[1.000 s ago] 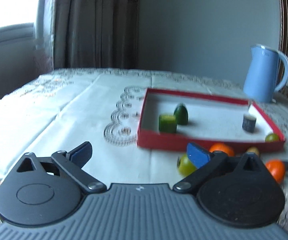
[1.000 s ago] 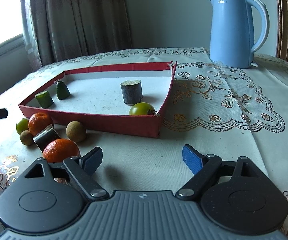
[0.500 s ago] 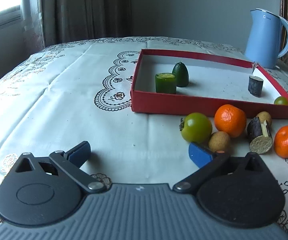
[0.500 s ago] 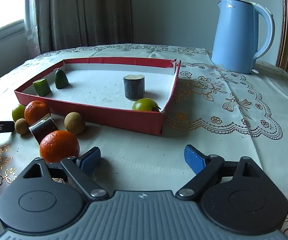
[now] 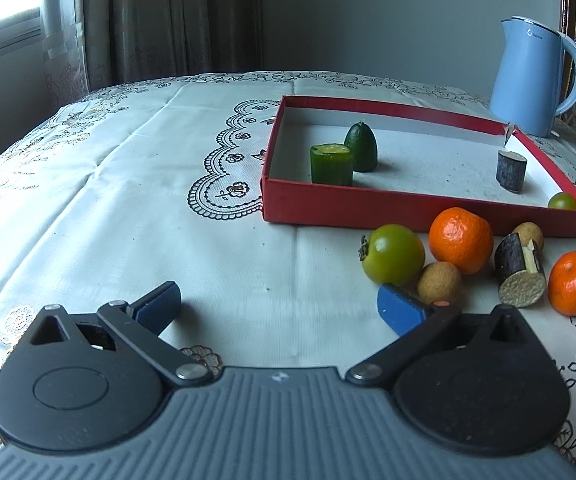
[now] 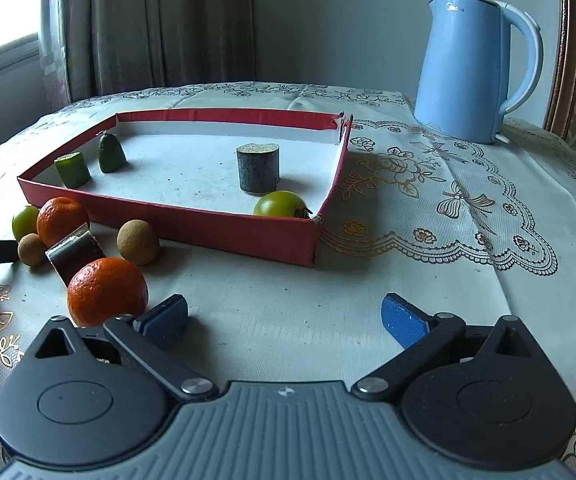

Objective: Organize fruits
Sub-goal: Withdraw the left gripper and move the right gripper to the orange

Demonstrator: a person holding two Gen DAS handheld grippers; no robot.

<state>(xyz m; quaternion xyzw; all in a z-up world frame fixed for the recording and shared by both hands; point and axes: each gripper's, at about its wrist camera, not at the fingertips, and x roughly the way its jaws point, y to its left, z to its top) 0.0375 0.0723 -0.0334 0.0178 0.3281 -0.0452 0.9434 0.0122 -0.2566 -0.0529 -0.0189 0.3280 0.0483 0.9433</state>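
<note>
Two grippers: mine, both low over the tablecloth (image 5: 128, 200).
Left gripper (image 5: 278, 304): jaws apart, nothing between; longan (image 5: 439, 282) just behind its right pad.
Right gripper (image 6: 284, 318): jaws opening, empty; orange (image 6: 107, 291) at lower left.
Red tray (image 6: 192, 224): mid-frame; I count four pieces inside.
Loose fruit: clustered before tray's near wall.

Each handheld gripper, left (image 5: 278, 306) and right (image 6: 284, 318), has a ribbed grey body, two black round-ended plates, black link arms with silver pivot screws, and blue finger pads (image 6: 402, 320).
</note>
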